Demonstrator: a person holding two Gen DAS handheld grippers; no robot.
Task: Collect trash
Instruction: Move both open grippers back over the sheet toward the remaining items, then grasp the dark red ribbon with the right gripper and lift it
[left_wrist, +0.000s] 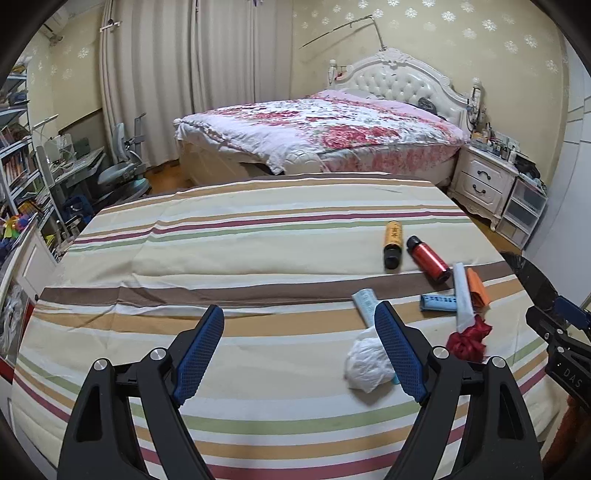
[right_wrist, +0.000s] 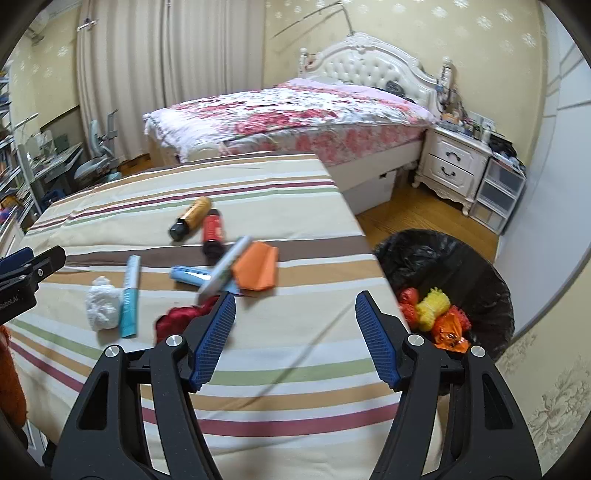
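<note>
Both claws, left (left_wrist: 299, 325) and right (right_wrist: 295, 312), tilted downward, wide apart, empty.

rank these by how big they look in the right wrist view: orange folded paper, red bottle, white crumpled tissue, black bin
1. black bin, by far the largest.
2. orange folded paper.
3. white crumpled tissue, close to the paper, and nearer the camera, so unsure.
4. red bottle, smallest, though it lies farther back.

My left wrist camera looks down-forward over the striped table (left_wrist: 221, 258), trash to its right, bed (left_wrist: 325, 129) beyond. My right wrist camera faces the same way from nearer the table's right edge, bin (right_wrist: 491, 280) just right of the table. Both share table, trash and bed.
</note>
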